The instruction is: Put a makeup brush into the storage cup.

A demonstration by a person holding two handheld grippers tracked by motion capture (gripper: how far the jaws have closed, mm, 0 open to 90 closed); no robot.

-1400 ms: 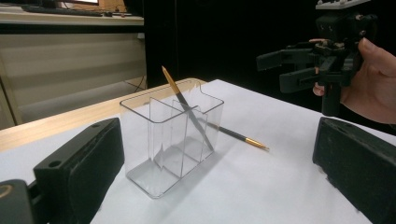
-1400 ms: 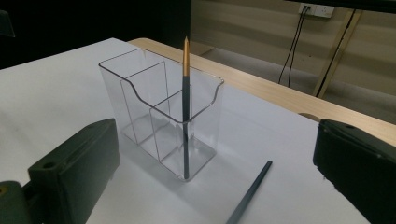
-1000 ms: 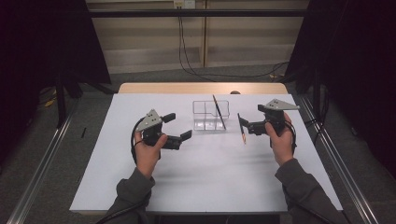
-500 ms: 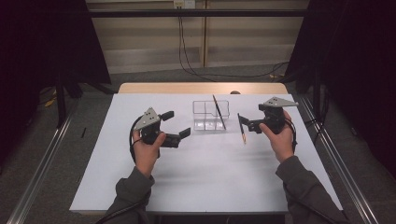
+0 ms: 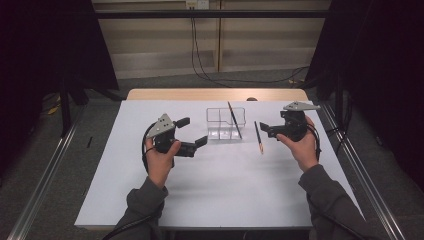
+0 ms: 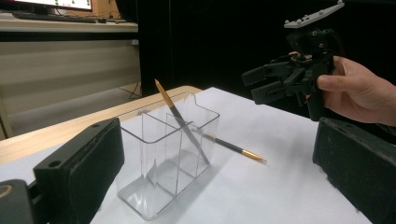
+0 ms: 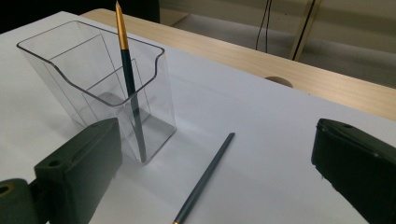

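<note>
Hovering just right of the loose dark pencil with a gold end [image 5: 258, 136], the right gripper [image 5: 265, 128] has its fingers spread and holds nothing; it looks poised to come down on that pencil, which lies flat on the white table [image 5: 225, 190] just beside the clear plastic compartmented holder [image 5: 220, 125], not touching it. In the high view the pencil's long axis runs nearly front to back, gold end toward the person. A second dark pencil with a gold top [image 5: 234, 119] leans tilted in the holder's right compartment (probably where the loose one belongs). The left gripper [image 5: 192, 134] waits to the holder's left, fingers spread too, perhaps to steady the holder
</note>
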